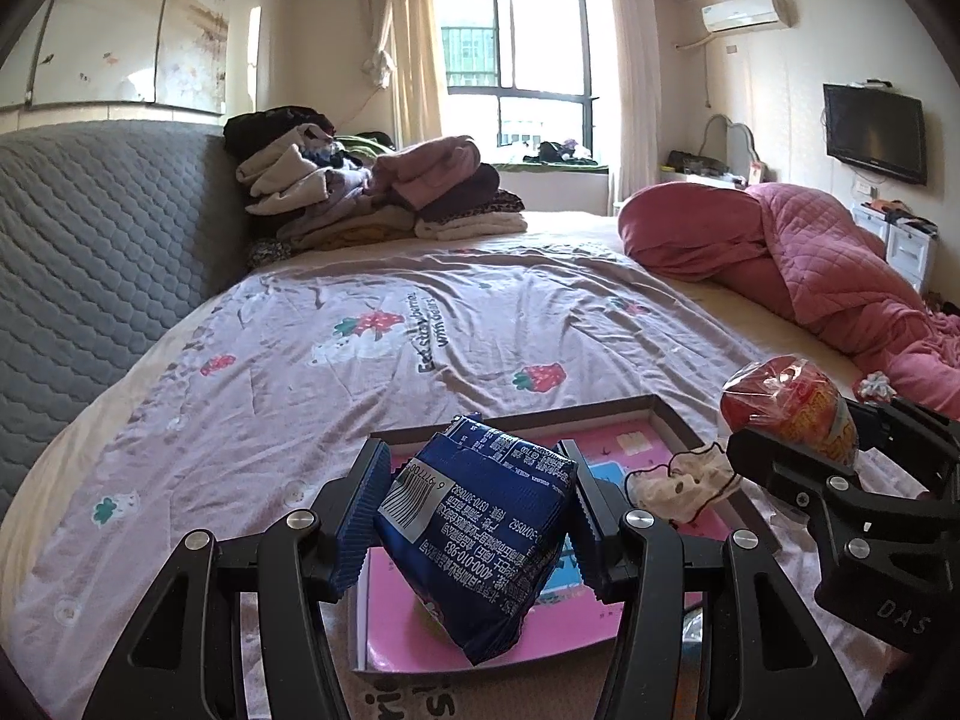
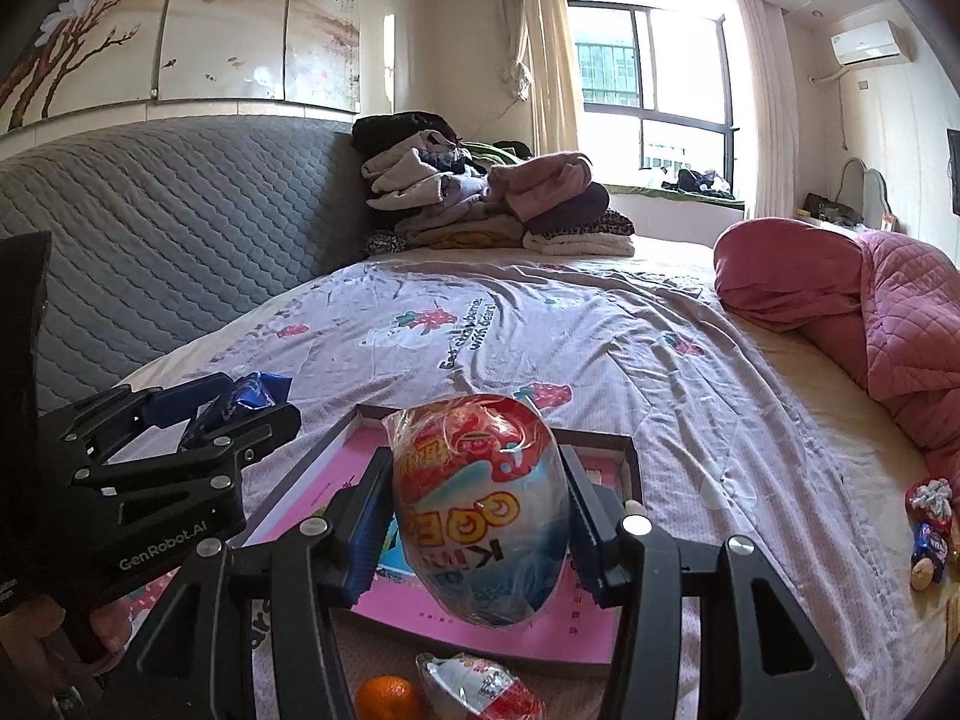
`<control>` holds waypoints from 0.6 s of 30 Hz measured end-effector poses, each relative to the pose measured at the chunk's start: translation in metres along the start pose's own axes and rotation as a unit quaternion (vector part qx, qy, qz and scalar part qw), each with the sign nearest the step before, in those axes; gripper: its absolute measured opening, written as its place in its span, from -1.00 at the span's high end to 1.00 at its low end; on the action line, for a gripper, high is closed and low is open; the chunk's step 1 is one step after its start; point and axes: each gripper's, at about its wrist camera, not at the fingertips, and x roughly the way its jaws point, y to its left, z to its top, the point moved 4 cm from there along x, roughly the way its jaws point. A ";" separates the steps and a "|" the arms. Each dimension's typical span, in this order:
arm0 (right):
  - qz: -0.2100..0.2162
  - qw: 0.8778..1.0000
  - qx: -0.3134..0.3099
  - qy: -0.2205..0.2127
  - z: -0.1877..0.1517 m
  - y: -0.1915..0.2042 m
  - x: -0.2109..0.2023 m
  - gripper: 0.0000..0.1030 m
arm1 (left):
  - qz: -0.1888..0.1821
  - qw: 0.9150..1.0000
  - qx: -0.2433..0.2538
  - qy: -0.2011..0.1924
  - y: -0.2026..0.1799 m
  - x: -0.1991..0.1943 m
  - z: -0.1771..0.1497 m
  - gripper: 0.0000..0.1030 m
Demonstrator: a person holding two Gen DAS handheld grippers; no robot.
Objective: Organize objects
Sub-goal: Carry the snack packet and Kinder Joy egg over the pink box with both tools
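Note:
My left gripper (image 1: pixel 474 510) is shut on a blue snack packet (image 1: pixel 480 534) and holds it above a dark-framed tray with a pink base (image 1: pixel 654 414) on the bed. My right gripper (image 2: pixel 477 516) is shut on a red and blue egg-shaped toy in clear wrap (image 2: pixel 480 510), also above the tray (image 2: pixel 600 630). The right gripper with the egg (image 1: pixel 792 414) shows at the right of the left wrist view. The left gripper with the packet (image 2: pixel 246 396) shows at the left of the right wrist view. A small white cloth item (image 1: pixel 684 480) lies on the tray's right edge.
An orange (image 2: pixel 387 699) and a second wrapped egg (image 2: pixel 480 690) lie on the bed by the tray's near edge. Small toys (image 2: pixel 930 522) lie at the right. A clothes pile (image 1: pixel 372 186), a pink quilt (image 1: pixel 780 252) and a grey headboard (image 1: pixel 102 252) surround the bedsheet.

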 end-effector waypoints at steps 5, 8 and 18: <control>-0.002 1.000 0.000 -0.005 0.008 -0.005 0.006 0.00 | -0.002 1.000 0.001 0.003 -0.004 0.009 0.004 -0.11; -0.005 1.000 -0.001 -0.004 0.011 -0.006 0.011 0.00 | -0.002 1.000 0.003 0.006 -0.008 0.015 0.005 -0.11; -0.019 1.000 -0.006 0.013 0.007 -0.014 0.037 0.00 | -0.004 1.000 0.000 0.026 -0.010 0.045 0.003 -0.11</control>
